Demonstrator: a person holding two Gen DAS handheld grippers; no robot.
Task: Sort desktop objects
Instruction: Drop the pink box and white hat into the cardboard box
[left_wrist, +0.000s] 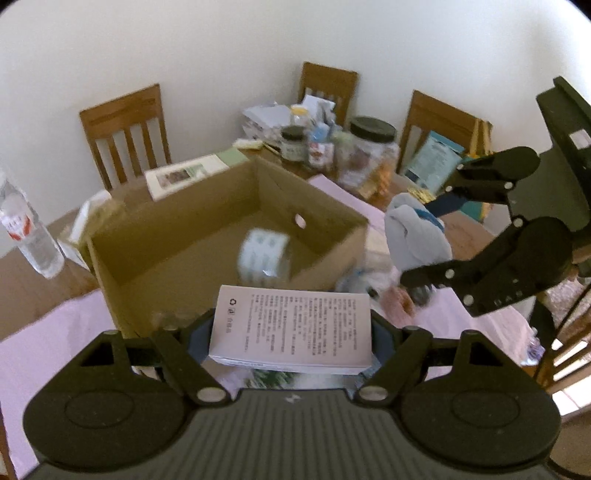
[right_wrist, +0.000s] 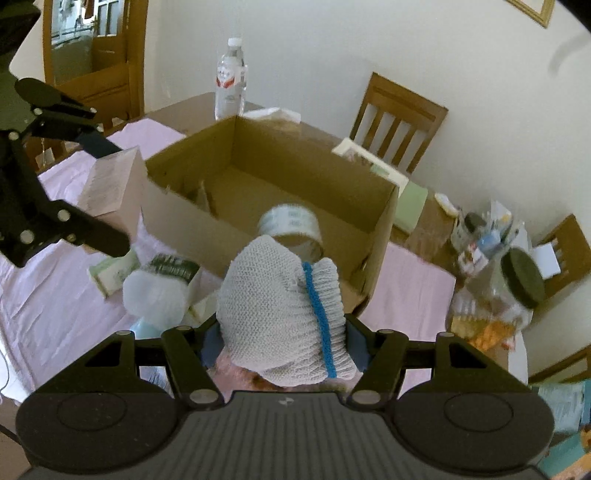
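The left gripper (left_wrist: 291, 332) clamps a flat white printed carton (left_wrist: 291, 325) between its jaws, just short of the open brown cardboard box (left_wrist: 122, 240). The right gripper (right_wrist: 282, 343) is closed on a grey knitted cloth with a blue stripe (right_wrist: 280, 314) – held near the box's front wall. Inside the box lies a white roll of labels (left_wrist: 264, 256); everything rests on a pink-covered wooden table (right_wrist: 55, 295).

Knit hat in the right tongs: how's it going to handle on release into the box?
The knit hat probably goes floppy: it bulges and folds between the right tongs. Likely light and not fragile. Its ribbed yarn may snag the pads rather than slip, so it should drop limp into the cardboard box, not roll.
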